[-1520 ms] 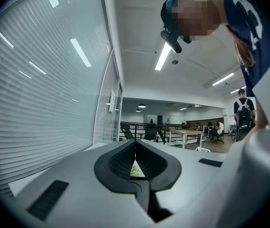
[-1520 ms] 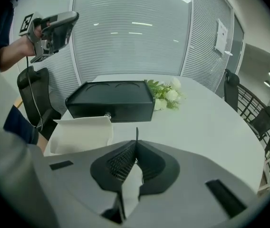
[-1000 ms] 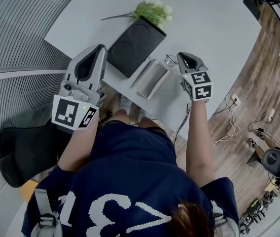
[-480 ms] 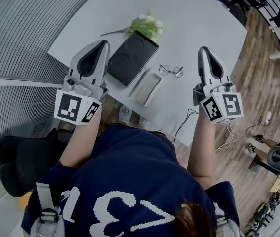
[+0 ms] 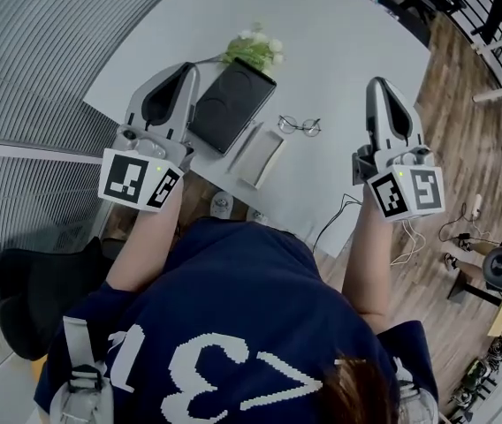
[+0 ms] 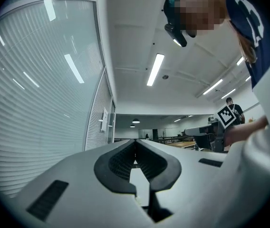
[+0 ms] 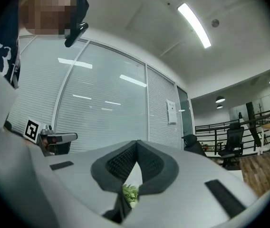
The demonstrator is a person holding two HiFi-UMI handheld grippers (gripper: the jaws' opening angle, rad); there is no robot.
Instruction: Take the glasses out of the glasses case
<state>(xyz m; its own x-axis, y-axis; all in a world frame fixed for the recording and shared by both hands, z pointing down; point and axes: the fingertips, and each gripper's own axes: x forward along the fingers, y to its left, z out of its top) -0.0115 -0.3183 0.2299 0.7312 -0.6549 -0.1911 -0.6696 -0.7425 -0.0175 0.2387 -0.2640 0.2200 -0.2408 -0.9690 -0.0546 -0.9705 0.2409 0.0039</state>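
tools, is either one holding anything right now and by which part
Nothing is held. The left tool and the right tool are both shut and empty; the glasses lie on the table beside the glasses case.

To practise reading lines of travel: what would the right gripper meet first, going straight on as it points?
Nothing close: the right gripper, shut and empty, points level above the table; the flowers sit lower. First in line is probably the glass wall; depth is unclear.

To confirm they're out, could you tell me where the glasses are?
In the head view, the glasses lie on the white table, just right of the glasses case.
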